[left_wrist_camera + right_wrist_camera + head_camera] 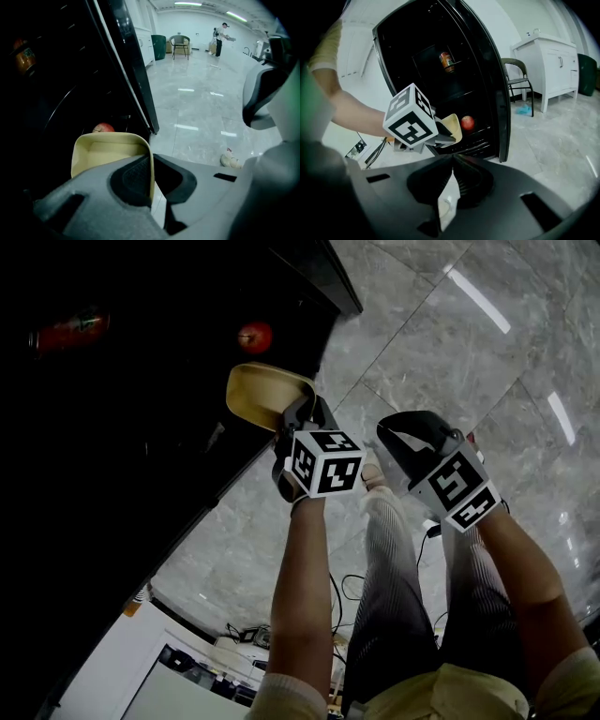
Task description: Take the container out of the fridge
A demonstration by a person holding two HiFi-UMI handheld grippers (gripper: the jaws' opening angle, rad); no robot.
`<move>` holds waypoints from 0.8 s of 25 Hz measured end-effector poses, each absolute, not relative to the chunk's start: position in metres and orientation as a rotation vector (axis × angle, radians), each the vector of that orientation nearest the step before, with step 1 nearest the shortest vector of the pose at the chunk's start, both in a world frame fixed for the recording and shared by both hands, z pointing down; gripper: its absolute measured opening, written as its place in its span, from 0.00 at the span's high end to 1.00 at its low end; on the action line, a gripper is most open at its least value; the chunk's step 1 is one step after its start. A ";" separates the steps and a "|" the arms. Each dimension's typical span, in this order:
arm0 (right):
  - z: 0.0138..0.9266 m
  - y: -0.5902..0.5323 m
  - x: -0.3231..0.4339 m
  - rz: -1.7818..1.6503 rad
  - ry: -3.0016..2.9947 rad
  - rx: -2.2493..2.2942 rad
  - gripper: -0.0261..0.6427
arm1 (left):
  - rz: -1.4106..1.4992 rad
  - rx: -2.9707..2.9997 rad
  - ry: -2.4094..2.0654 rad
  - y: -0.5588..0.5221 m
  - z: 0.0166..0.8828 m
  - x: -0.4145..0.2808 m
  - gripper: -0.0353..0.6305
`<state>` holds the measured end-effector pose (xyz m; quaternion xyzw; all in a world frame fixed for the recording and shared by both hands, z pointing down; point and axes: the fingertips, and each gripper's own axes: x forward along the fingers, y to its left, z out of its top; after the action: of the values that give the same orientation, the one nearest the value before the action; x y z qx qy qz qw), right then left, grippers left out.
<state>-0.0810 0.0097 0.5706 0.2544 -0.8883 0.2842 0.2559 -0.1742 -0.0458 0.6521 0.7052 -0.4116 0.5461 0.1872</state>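
Container (262,395): cream tub, wall pinched by left gripper (151,176), at fridge (417,61) mouth, seemingly nearly clear. Right gripper (453,180): jaws pressed together, empty. Remaining: full withdrawal.

Fridge (112,427) interior underexposed, nearly black; ceiling lights (187,3) streak glare across the glossy floor (450,352); both gripper views bend at edges.

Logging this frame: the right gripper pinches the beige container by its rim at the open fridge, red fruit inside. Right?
No: the left gripper pinches the beige container by its rim, as the left gripper view shows; the right gripper is shut, empty. The red fruit does sit inside the fridge.
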 end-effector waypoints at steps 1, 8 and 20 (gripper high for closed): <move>0.564 0.011 -0.078 0.774 -2.409 0.697 0.92 | 1.546 1.995 -1.135 -0.040 0.646 -0.170 0.91; 0.517 0.013 -0.057 0.768 -2.408 0.745 0.92 | 1.599 2.077 -1.017 -0.014 0.602 -0.145 0.91; 0.443 0.015 -0.042 0.756 -2.432 0.793 0.92 | 1.567 2.112 -0.953 0.024 0.527 -0.109 0.91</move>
<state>-0.0421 0.0146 0.4433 0.2891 -0.8862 0.2755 0.2349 -0.1094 0.0238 0.5268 0.7438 -0.3358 0.5520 0.1712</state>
